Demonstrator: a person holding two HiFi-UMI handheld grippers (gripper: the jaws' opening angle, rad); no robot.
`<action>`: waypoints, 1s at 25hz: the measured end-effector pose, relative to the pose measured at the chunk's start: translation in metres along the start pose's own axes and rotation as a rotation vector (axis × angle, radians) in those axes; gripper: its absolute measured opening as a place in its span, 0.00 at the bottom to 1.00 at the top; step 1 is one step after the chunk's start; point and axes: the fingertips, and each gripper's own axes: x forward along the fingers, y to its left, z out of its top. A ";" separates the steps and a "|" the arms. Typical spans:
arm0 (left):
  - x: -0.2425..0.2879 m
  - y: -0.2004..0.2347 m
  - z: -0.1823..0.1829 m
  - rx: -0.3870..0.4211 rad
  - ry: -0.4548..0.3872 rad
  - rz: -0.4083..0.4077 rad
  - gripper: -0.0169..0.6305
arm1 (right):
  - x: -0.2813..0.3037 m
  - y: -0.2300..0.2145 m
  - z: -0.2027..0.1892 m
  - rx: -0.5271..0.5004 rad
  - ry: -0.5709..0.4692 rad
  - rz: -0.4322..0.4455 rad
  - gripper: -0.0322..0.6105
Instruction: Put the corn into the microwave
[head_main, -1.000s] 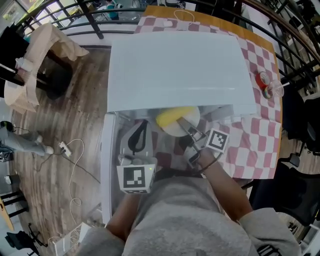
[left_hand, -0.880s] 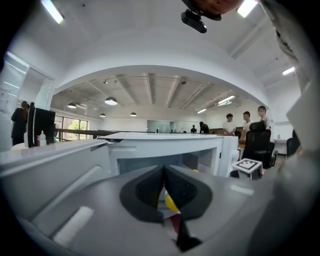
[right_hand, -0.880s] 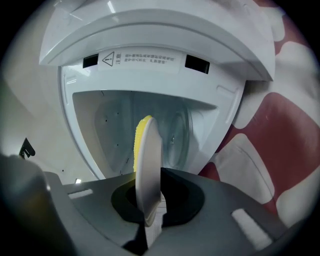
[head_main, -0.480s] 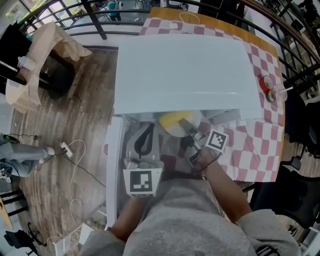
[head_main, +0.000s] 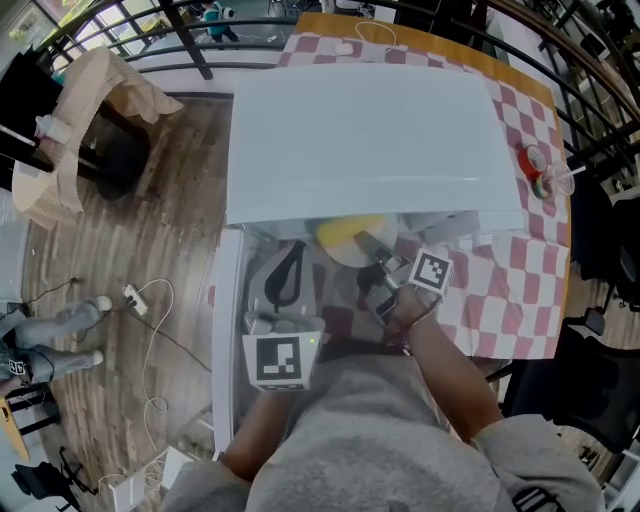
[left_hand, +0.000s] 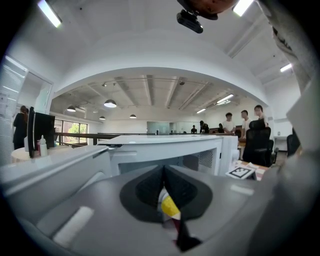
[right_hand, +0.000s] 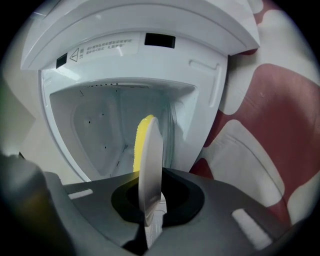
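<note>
Fingers of the right gripper (right_hand: 151, 192) pinch the plate (right_hand: 151, 155) (corn (right_hand: 142, 137) on it); left gripper (left_hand: 163, 175) fingers are pressed together.

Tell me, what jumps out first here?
The big white microwave sits on a checked cloth and fills the middle. At its open mouth, the right claw pinches a plate with bright yellow corn on it.

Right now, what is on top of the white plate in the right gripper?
Yellow corn lies on the plate, held at its rim by the jaws of the right gripper. The microwave covers their far ends from above, so those cannot be seen.
</note>
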 end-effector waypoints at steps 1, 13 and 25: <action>0.000 0.000 0.000 0.006 -0.002 -0.001 0.04 | 0.001 0.000 0.001 0.002 -0.001 -0.003 0.06; -0.001 -0.001 0.000 0.016 -0.006 -0.009 0.04 | 0.010 0.009 0.004 -0.080 0.003 0.035 0.12; 0.001 -0.006 0.000 0.013 0.005 -0.023 0.04 | -0.005 0.024 -0.013 -0.552 0.143 -0.022 0.54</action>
